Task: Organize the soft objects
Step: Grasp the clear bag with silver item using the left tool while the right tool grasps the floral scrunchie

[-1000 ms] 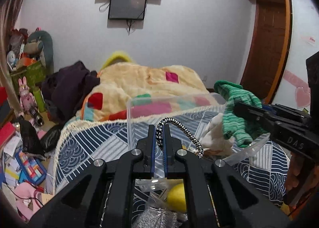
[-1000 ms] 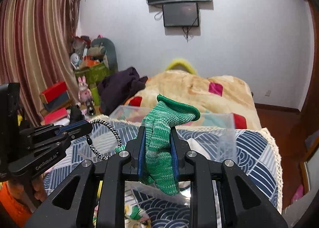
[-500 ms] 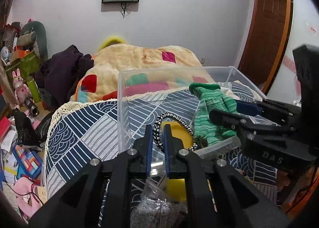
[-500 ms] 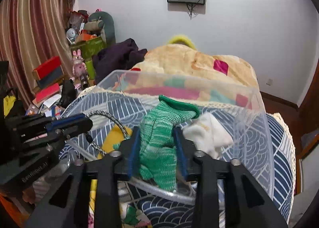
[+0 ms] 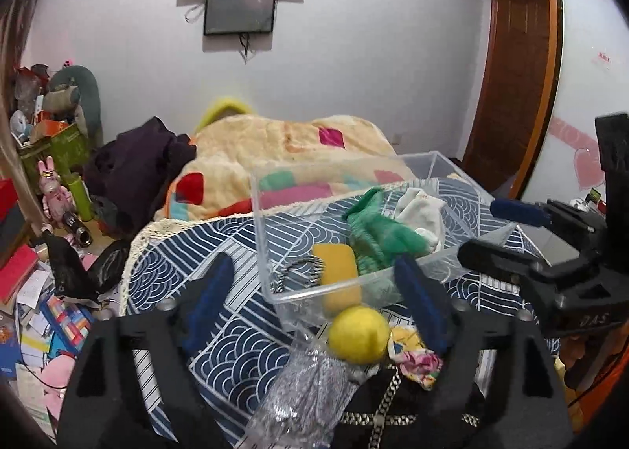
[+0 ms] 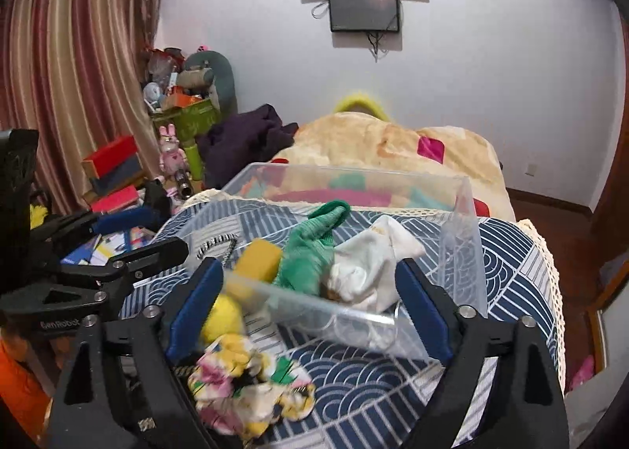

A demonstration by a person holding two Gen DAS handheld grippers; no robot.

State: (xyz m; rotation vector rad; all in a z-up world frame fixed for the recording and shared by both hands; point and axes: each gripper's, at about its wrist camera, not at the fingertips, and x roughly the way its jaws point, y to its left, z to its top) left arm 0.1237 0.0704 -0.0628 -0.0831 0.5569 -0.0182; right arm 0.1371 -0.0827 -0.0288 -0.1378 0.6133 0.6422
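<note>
A clear plastic bin (image 5: 263,236) (image 6: 464,221) stands on the blue patterned cloth. Inside lie a green knit glove (image 5: 377,229) (image 6: 310,252), a white cloth (image 5: 420,209) (image 6: 369,260), a yellow sponge (image 5: 338,264) (image 6: 259,256) and a black-and-white braided cord (image 5: 298,272) (image 6: 216,244). My left gripper (image 5: 314,291) is open and empty just in front of the bin. My right gripper (image 6: 306,295) is open and empty at the bin's near wall. Each gripper shows in the other's view, the right one (image 5: 507,229) and the left one (image 6: 133,232).
In front of the bin lie a yellow ball (image 5: 357,335) (image 6: 220,319), a floral scrunchie (image 6: 243,386) (image 5: 412,362), a silver glittery bag (image 5: 306,390) and a black item with a chain (image 5: 385,409). A quilt-covered bed (image 5: 283,150) lies behind. Clutter covers the floor at the left (image 5: 35,291).
Both grippers have opened. The cord dropped from my left gripper and the green glove from my right gripper into the bin. Both grippers have pulled back toward me.
</note>
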